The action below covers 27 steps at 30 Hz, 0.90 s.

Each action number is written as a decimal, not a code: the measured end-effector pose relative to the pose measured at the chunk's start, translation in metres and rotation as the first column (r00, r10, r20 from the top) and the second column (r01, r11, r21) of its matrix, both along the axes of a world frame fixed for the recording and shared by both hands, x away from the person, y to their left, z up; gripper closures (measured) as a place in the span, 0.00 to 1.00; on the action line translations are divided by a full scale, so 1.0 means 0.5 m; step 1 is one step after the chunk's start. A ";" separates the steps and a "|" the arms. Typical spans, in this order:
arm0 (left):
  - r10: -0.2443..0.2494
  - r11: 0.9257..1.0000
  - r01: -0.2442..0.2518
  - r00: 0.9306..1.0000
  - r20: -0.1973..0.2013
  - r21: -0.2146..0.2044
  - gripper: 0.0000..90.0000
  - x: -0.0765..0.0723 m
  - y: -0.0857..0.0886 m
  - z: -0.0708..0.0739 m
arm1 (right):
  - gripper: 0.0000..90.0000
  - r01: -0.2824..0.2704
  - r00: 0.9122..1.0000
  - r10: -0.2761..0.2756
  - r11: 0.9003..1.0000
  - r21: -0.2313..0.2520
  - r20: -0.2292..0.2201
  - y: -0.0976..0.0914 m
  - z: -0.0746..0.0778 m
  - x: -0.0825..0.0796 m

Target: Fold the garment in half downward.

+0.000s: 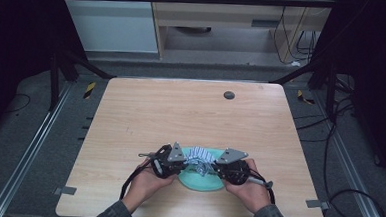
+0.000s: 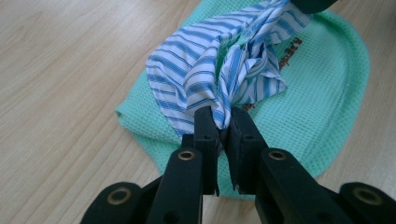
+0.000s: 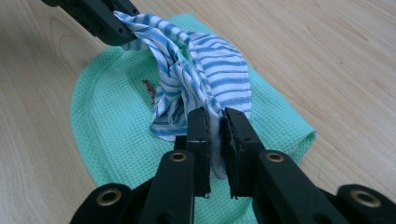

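Dark lab bay, black frame rails to either side; a light wooden table (image 1: 146,111) with most of its top bare and a small dark round plug (image 1: 228,95) near the far edge.

Work sits near the person's edge of the table. A green waffle-weave cloth (image 1: 199,181) lies flat there. Above it, a blue-and-white striped cloth (image 1: 200,156) is bunched and hangs between the two tools.

Left gripper (image 1: 177,163): jaws clenched on one end of the striped cloth, fabric pinched between the pads, as the left gripper view shows (image 2: 223,122). Right gripper (image 1: 222,166): likewise clamped on the opposite end (image 3: 212,123). Both hands grip their tools from below.

Progress, my reading: both ends are picked up and the cloth is held over the green one; it is still crumpled, not spread or folded. Laying it out or placing it remains.

Room: wide open tabletop ahead and to both sides. The near table edge is close behind the hands, so pulling back is limited. The two grippers stand near each other; spreading apart looks unobstructed.
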<state>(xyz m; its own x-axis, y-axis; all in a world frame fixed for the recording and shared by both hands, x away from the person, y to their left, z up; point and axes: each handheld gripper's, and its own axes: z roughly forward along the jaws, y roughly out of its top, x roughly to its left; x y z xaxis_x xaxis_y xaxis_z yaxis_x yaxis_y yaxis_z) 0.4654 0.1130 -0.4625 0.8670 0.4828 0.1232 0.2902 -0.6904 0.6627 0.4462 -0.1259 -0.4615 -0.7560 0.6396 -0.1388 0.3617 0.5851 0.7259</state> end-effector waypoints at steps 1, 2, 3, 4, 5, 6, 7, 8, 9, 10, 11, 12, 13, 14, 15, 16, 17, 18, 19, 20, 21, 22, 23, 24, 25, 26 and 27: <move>0.000 1.000 0.000 1.000 -0.002 -0.003 0.92 -0.002 0.000 -0.002 | 0.91 -0.001 1.000 0.001 1.000 0.002 0.000 0.001 0.000 -0.002; -0.003 1.000 0.003 1.000 -0.003 0.001 0.92 -0.004 0.000 -0.003 | 0.92 -0.004 1.000 0.004 1.000 0.001 0.000 0.001 -0.001 -0.004; -0.002 1.000 0.002 1.000 -0.003 -0.002 0.92 -0.006 0.000 -0.004 | 0.92 -0.007 1.000 0.007 1.000 -0.001 -0.001 0.002 -0.002 -0.006; -0.004 1.000 0.004 1.000 -0.005 -0.001 0.92 -0.007 0.001 -0.006 | 0.92 -0.009 1.000 0.009 1.000 -0.002 -0.001 0.002 -0.003 -0.007; -0.007 1.000 0.007 1.000 -0.005 0.003 0.92 -0.009 0.002 -0.007 | 0.92 -0.011 1.000 0.011 1.000 -0.004 -0.001 0.002 -0.003 -0.008; -0.010 1.000 0.010 1.000 -0.007 0.002 0.92 -0.010 0.003 -0.009 | 0.92 -0.011 1.000 0.011 1.000 -0.002 -0.003 0.003 -0.005 -0.010; -0.007 1.000 0.006 1.000 -0.011 -0.001 0.92 -0.012 0.003 -0.011 | 0.92 -0.016 1.000 0.016 1.000 -0.003 -0.005 0.003 -0.006 -0.011; -0.009 1.000 0.009 1.000 -0.011 0.003 0.92 -0.013 0.004 -0.012 | 0.92 -0.019 1.000 0.019 1.000 -0.003 -0.008 0.003 -0.008 -0.013; -0.009 1.000 0.009 1.000 -0.014 0.003 0.92 -0.014 0.004 -0.014 | 0.92 -0.022 1.000 0.022 1.000 -0.002 -0.010 0.004 -0.010 -0.014; -0.009 1.000 0.009 1.000 -0.015 0.003 0.92 -0.015 0.004 -0.016 | 0.92 -0.027 1.000 0.027 1.000 -0.006 -0.014 0.004 -0.011 -0.016; -0.009 1.000 0.009 1.000 -0.017 0.001 0.92 -0.016 0.004 -0.018 | 0.92 -0.029 0.999 0.029 1.000 -0.007 -0.018 0.004 -0.013 -0.017; -0.010 1.000 0.010 1.000 -0.021 0.003 0.92 -0.016 0.005 -0.020 | 0.92 -0.031 0.999 0.031 0.999 -0.006 -0.020 0.005 -0.015 -0.018; -0.011 1.000 0.011 1.000 -0.024 0.003 0.92 -0.017 0.005 -0.021 | 0.92 -0.030 0.999 0.029 1.000 -0.008 -0.020 0.005 -0.015 -0.019; -0.013 1.000 0.013 1.000 -0.025 0.005 0.92 -0.018 0.006 -0.023 | 0.92 -0.031 0.999 0.030 1.000 -0.008 -0.023 0.005 -0.016 -0.020; -0.011 1.000 0.012 1.000 -0.027 0.005 0.92 -0.019 0.006 -0.024 | 0.92 -0.032 0.999 0.031 0.999 -0.008 -0.024 0.005 -0.018 -0.021; -0.012 1.000 0.013 1.000 -0.026 0.009 0.92 -0.020 0.006 -0.025 | 0.92 -0.034 0.999 0.034 0.999 -0.008 -0.026 0.005 -0.019 -0.022; -0.013 1.000 0.013 0.999 -0.031 0.006 0.92 -0.020 0.006 -0.027 | 0.92 -0.034 0.999 0.034 0.999 -0.009 -0.029 0.006 -0.020 -0.023; -0.011 1.000 0.011 0.999 -0.031 0.004 0.92 -0.021 0.006 -0.030 | 0.93 -0.037 0.999 0.037 0.999 -0.010 -0.031 0.007 -0.022 -0.024; -0.010 1.000 0.011 0.999 -0.034 0.007 0.92 -0.022 0.007 -0.031 | 0.93 -0.040 0.999 0.040 0.999 -0.017 -0.030 0.007 -0.023 -0.025; -0.013 1.000 0.013 0.999 -0.035 0.009 0.92 -0.022 0.007 -0.033 | 0.93 -0.042 0.999 0.041 0.999 -0.015 -0.031 0.007 -0.025 -0.025; -0.015 1.000 0.015 0.999 -0.038 0.006 0.92 -0.023 0.007 -0.035 | 0.93 -0.045 0.998 0.044 0.999 -0.020 -0.034 0.007 -0.026 -0.026; -0.017 1.000 0.017 0.999 -0.042 0.009 0.92 -0.024 0.007 -0.036 | 0.93 -0.045 0.998 0.045 0.999 -0.019 -0.035 0.008 -0.028 -0.026; -0.019 1.000 0.019 0.999 -0.043 0.007 0.92 -0.026 0.007 -0.037 | 0.93 -0.047 0.998 0.046 0.999 -0.018 -0.036 0.008 -0.030 -0.026; -0.020 1.000 0.021 0.999 -0.045 0.008 0.92 -0.027 0.008 -0.038 | 0.93 -0.046 0.998 0.045 0.999 -0.023 -0.040 0.007 -0.031 -0.027; -0.024 1.000 0.025 0.999 -0.045 0.016 0.93 -0.028 0.009 -0.038 | 0.93 -0.047 0.998 0.046 0.999 -0.024 -0.041 0.007 -0.032 -0.027; -0.025 1.000 0.026 0.999 -0.046 0.014 0.93 -0.030 0.009 -0.039 | 0.93 -0.048 0.998 0.047 0.998 -0.029 -0.042 0.007 -0.033 -0.028; -0.025 1.000 0.026 0.999 -0.047 0.012 0.93 -0.032 0.010 -0.040 | 0.93 -0.049 0.998 0.048 0.998 -0.032 -0.043 0.006 -0.034 -0.029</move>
